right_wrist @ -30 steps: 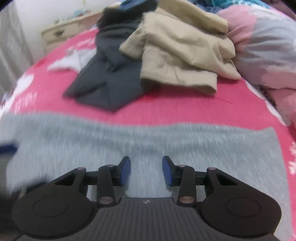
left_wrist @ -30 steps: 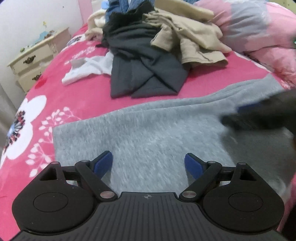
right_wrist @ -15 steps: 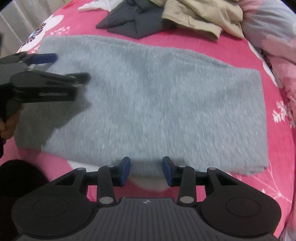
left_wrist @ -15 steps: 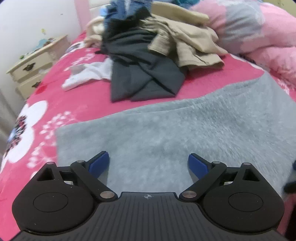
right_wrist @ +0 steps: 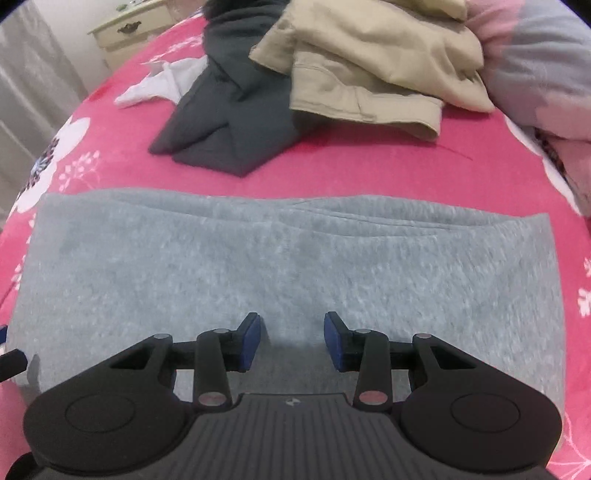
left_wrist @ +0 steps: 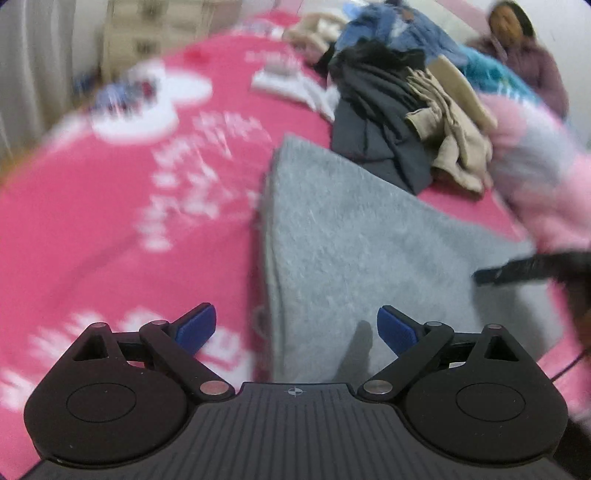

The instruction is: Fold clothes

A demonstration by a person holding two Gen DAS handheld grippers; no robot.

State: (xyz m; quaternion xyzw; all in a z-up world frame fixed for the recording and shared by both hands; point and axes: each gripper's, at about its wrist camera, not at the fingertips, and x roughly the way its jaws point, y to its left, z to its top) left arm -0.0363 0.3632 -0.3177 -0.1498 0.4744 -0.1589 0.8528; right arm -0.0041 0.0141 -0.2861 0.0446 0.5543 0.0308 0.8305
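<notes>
A grey fleecy garment (right_wrist: 258, 266) lies flat in a long folded rectangle on the pink flowered bedcover (right_wrist: 332, 173). My right gripper (right_wrist: 291, 332) hovers over the middle of its near edge, jaws partly apart with nothing between them. My left gripper (left_wrist: 295, 321) stands wide open over the garment's (left_wrist: 369, 236) left short end, one finger above the bedcover (left_wrist: 110, 240) and the other above the cloth. It holds nothing. The right gripper (left_wrist: 535, 266) shows as a dark blur at the right of the left wrist view.
Behind the grey garment lies a pile: a dark grey garment (right_wrist: 236, 122), a beige one (right_wrist: 373, 62) and a white cloth (right_wrist: 162, 85). A pink and grey duvet (right_wrist: 543, 70) is at the right. A cream nightstand (right_wrist: 129, 26) stands beyond the bed. A person (left_wrist: 524, 51) sits behind the pile.
My left gripper has swung and rolled to the grey garment's left end, jaws slightly wider. My right gripper's view tipped down over the whole garment, then came back to its near edge.
</notes>
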